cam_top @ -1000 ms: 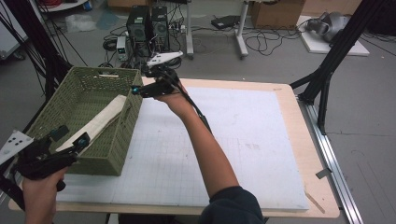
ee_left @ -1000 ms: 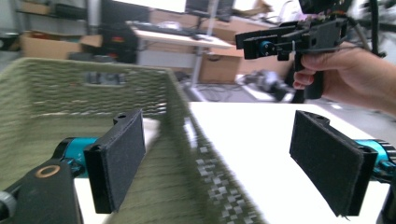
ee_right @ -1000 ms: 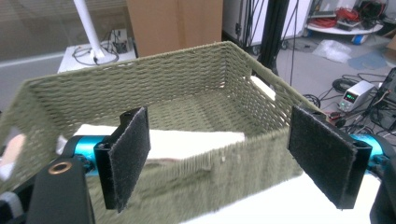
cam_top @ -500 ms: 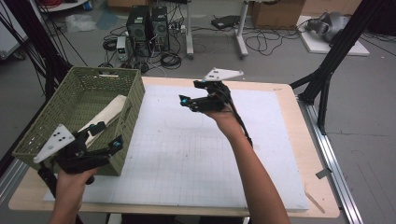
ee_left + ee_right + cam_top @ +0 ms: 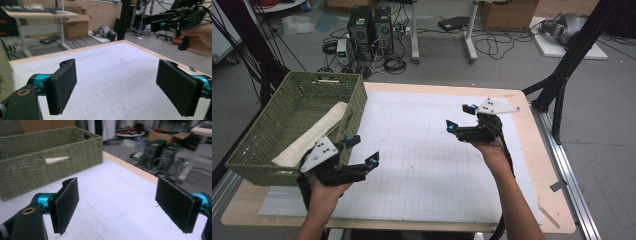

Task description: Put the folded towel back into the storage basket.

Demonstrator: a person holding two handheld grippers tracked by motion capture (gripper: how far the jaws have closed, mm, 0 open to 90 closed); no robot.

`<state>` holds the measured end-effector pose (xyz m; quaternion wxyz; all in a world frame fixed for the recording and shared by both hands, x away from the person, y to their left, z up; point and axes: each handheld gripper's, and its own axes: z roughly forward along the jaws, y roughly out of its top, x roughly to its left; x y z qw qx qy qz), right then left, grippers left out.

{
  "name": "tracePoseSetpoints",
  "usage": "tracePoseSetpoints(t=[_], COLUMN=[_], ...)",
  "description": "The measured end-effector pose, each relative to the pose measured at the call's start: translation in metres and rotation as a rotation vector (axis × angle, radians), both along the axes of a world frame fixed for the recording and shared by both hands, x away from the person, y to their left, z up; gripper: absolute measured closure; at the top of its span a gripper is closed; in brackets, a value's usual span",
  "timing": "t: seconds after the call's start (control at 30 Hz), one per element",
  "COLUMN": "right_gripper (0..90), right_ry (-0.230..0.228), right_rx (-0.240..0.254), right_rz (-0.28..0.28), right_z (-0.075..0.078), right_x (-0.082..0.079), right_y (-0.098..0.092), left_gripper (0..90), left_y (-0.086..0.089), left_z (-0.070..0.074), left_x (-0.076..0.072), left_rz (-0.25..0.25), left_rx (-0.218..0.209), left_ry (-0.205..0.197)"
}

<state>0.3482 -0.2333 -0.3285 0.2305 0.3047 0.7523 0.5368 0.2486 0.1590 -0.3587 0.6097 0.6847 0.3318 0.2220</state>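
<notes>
While both grippers hang over the white surface (image 5: 422, 165), the thing that matters sits off to the person's left: a long pale folded cloth (image 5: 312, 135) lying inside the green basket (image 5: 272, 165). The cloth runs the long way of the basket, from the near corner up toward the far side, and it leans on the basket wall. The left gripper (image 5: 362, 150) is just beside the basket's near corner, so it is much closer to the cloth. Its jaws are spread wide with nothing between them, and they point out over the surface, away from the basket. The right gripper (image 5: 460, 118) is well apart from the basket, out over the middle of the surface, and its jaws are spread wide too and hold nothing. I think the left hand would have to turn back toward the basket to reach the cloth.
</notes>
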Motion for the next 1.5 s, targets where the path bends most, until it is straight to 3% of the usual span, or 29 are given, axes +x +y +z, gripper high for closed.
tracePoseSetpoints(t=[0.13, 0.37, 0.57, 0.8, 0.9, 1.0, 1.5], right_gripper=[15.3, 15.3, 15.3, 15.3, 15.3, 15.3, 15.3], right_ry=[-0.017, 0.004, -0.029, -0.021, 0.001, -0.004, -0.008], right_rx=[-0.033, -0.013, -0.011, -0.047, -0.038, -0.015, -0.032], right_rz=[-0.072, -0.202, -0.257, -0.269, -0.283, -0.301, -0.318], right_z=[-0.019, -0.052, -0.068, -0.077, -0.081, -0.080, -0.081], right_x=[-0.027, -0.069, -0.095, -0.102, -0.103, -0.104, -0.104], right_y=[-0.023, -0.062, -0.080, -0.086, -0.091, -0.094, -0.096], left_gripper=[17.0, 17.1, 17.1, 17.1, 17.1, 17.1, 17.1], left_y=[-0.014, -0.024, -0.023, -0.027, -0.026, -0.025, -0.024], left_z=[-0.014, -0.034, -0.042, -0.047, -0.049, -0.049, -0.055], left_x=[0.002, 0.005, 0.008, 0.007, 0.007, 0.006, 0.009], left_rz=[-0.039, -0.086, -0.091, -0.085, -0.079, -0.070, -0.051], left_rx=[0.020, 0.038, 0.038, 0.056, 0.064, 0.062, 0.072], left_ry=[0.001, 0.002, 0.009, 0.016, 0.021, 0.025, 0.044])
